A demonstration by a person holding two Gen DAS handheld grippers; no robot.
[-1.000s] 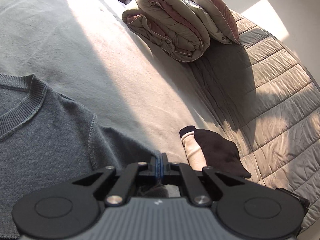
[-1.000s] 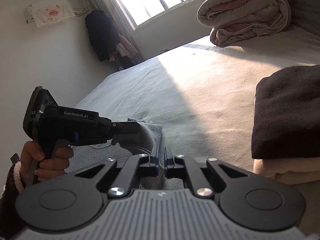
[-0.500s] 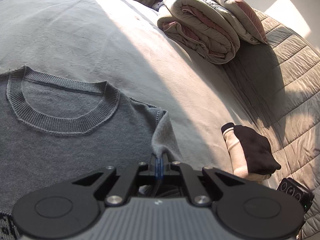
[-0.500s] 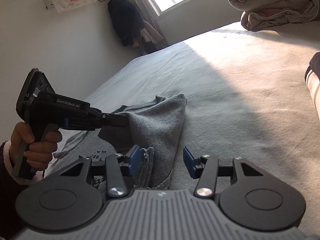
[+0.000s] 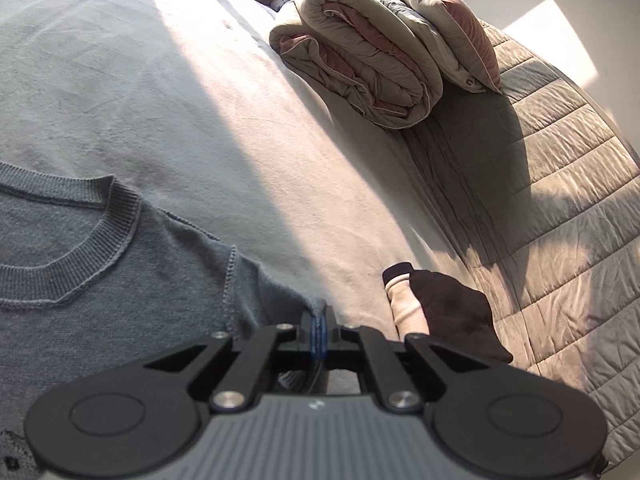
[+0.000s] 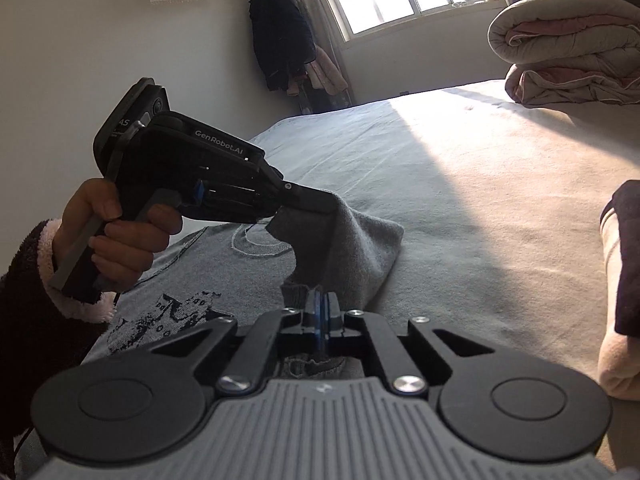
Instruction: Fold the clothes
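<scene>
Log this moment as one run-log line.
left claw: shut on grey sweater | right claw: shut on sleeve cuff | bed

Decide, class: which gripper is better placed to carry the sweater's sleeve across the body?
Probably right. The right gripper pinches the sleeve's cuff end, while the left gripper clamps the grey sweater near the shoulder, suiting it as the anchor.
</scene>
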